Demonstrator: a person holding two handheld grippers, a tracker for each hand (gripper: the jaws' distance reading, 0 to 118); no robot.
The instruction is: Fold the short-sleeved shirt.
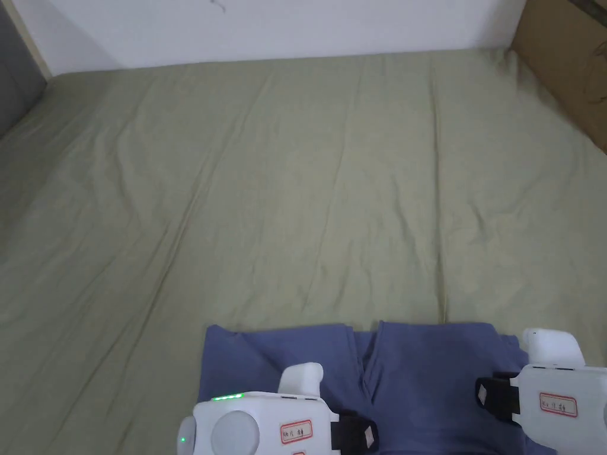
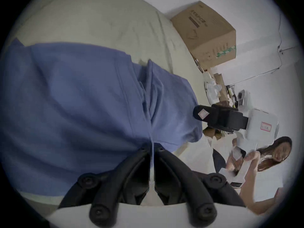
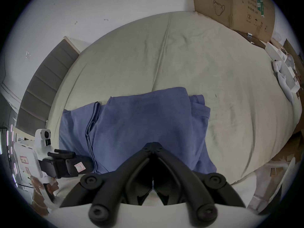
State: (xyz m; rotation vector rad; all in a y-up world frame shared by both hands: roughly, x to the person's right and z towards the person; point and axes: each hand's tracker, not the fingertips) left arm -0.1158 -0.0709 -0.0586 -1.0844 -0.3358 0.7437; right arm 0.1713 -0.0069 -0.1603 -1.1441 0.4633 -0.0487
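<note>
Now both grippers' jaws pinch the blue shirt (image 1: 415, 367) beside a cardboard box (image 2: 207, 32).

The blue short-sleeved cotton shirt (image 1: 415, 379) lies on the green-sheeted bed (image 1: 308, 189) (near edge); a brown cardboard box (image 1: 569, 65) stands at the far right.

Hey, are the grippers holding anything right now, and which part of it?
Both are shut on the blue shirt: the left gripper pinches a thin fold at its near edge, and the right gripper nips the near edge too.
</note>
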